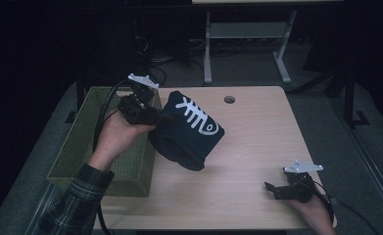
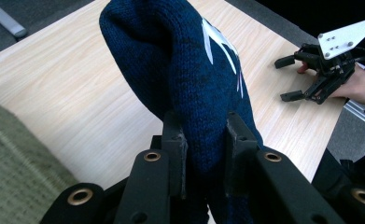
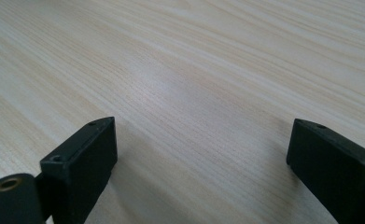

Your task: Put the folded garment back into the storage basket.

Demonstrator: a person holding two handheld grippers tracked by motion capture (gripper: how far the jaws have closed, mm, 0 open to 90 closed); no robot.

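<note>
No readable text; white fishbone-like sign on hat [image 1: 186, 129].

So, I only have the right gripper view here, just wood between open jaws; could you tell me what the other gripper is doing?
Observer: The left gripper is shut on a dark blue knit hat.
Operator: Is the hat lying on the table?
Observer: Its lower edge is near the table; I cannot tell if it touches.
Operator: What is beside it?
Observer: A green mesh basket at the table's left.

left gripper [image 1: 155, 117]: grips navy hat [image 1: 191, 129] beside green basket [image 1: 81, 147] | right gripper [image 1: 275, 188]: spread, on table [image 1: 257, 142]
</note>
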